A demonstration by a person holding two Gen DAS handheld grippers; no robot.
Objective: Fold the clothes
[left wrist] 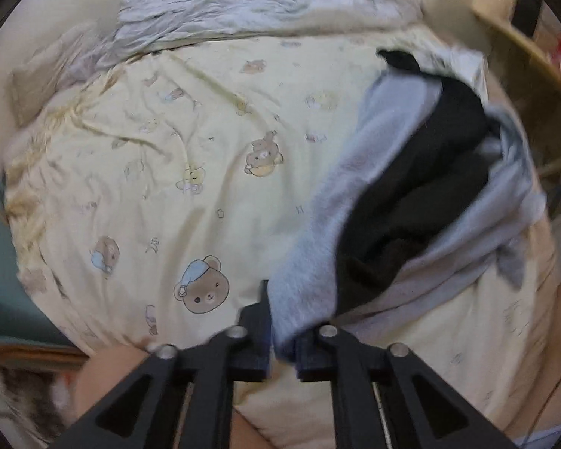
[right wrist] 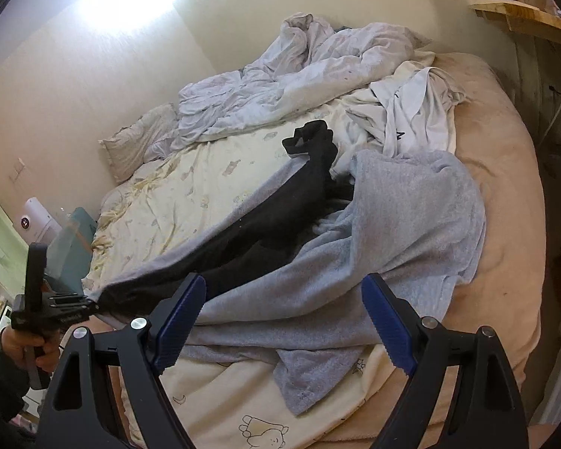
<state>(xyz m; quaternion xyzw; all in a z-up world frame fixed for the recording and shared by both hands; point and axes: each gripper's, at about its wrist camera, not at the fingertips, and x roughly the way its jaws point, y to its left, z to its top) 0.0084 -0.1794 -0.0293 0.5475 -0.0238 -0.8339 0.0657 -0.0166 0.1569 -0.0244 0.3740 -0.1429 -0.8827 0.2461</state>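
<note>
Grey garment (right wrist: 411,224) corner pinched in left gripper (left wrist: 282,340) jaws, right gripper (right wrist: 284,321) jaws spread, hovering above its near edge

Bedsheet (left wrist: 175,172) left clear; grey garment (right wrist: 411,217) & duvet (right wrist: 280,78) block right/back.

The towel (right wrist: 411,224) lies on the bed (right wrist: 505,172) ahead of the right gripper (right wrist: 284,321), a dark garment (right wrist: 280,217) on it, its corner between the left gripper's (left wrist: 282,340) fingers; the rumpled duvet (right wrist: 288,75) lies beyond.
</note>
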